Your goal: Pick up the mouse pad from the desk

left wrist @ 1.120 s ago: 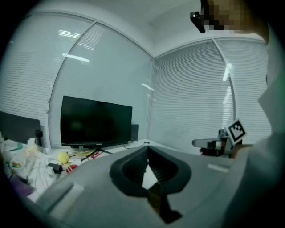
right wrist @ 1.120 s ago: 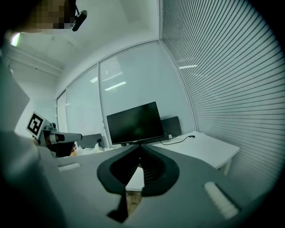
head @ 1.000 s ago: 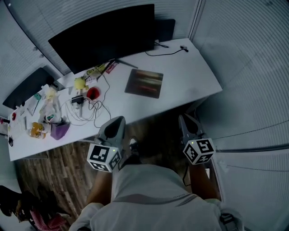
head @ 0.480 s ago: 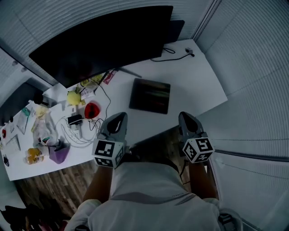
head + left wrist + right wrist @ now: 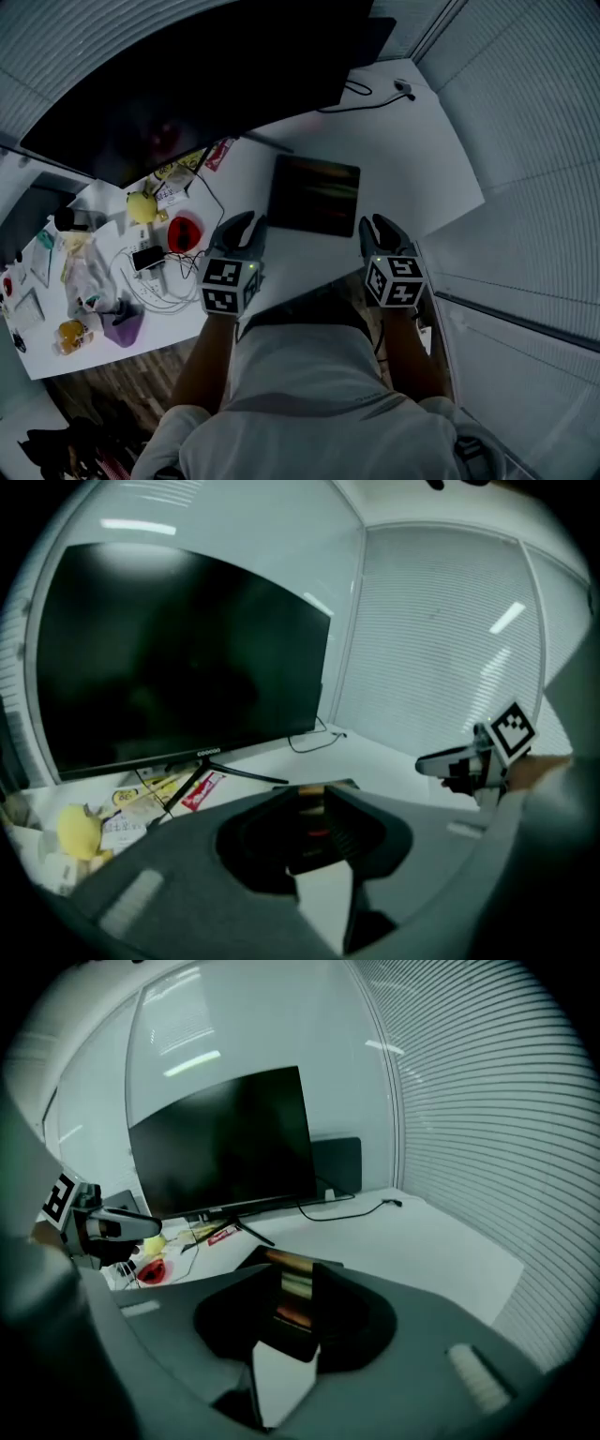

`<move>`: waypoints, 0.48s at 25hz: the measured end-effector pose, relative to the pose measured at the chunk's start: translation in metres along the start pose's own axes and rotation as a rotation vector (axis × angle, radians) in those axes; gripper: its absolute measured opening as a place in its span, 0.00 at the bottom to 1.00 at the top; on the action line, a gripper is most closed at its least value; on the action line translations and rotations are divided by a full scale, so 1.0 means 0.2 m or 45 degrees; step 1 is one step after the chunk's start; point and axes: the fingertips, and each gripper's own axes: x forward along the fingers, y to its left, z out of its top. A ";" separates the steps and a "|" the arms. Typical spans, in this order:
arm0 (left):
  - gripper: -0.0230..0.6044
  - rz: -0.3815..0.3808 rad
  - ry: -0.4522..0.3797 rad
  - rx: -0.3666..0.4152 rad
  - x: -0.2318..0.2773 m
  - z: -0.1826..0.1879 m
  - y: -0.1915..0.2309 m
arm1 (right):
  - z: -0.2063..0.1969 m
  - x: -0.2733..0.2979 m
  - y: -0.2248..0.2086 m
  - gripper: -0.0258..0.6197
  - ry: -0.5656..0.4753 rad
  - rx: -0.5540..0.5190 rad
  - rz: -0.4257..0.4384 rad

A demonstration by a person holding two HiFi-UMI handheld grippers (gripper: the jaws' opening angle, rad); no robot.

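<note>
The dark mouse pad (image 5: 314, 195), with faint coloured streaks, lies flat on the white desk (image 5: 412, 159) in front of the monitor. My left gripper (image 5: 244, 225) hovers over the desk's front edge by the pad's near left corner. My right gripper (image 5: 377, 227) is by its near right corner. Neither touches the pad. Both pairs of jaws are opening, with a narrow gap and nothing between them. Through the gap of the left gripper (image 5: 314, 794) I see the mouse pad (image 5: 314, 810). Past the tips of the right gripper (image 5: 295, 1267) lies the mouse pad (image 5: 292, 1283).
A large black monitor (image 5: 206, 84) stands behind the pad on a thin stand. A black cable (image 5: 375, 94) runs at the back right. Left of the pad lie a red object (image 5: 184, 231), a yellow object (image 5: 141, 206), tangled white cables (image 5: 155, 281) and a purple cup (image 5: 124, 328).
Both grippers have moved forward and down, from in front of the desk to over its front edge beside the pad. The head has come closer to the desk.
</note>
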 end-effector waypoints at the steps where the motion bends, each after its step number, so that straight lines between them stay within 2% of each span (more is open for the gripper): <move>1: 0.20 0.004 0.043 -0.007 0.07 -0.03 0.00 | -0.04 0.06 -0.03 0.21 0.043 0.001 0.004; 5: 0.33 0.015 0.221 -0.017 0.32 -0.18 0.01 | -0.19 0.29 -0.14 0.35 0.206 -0.005 0.034; 12: 0.47 0.018 0.489 0.007 0.70 -0.48 0.04 | -0.40 0.58 -0.21 0.48 0.423 -0.007 0.075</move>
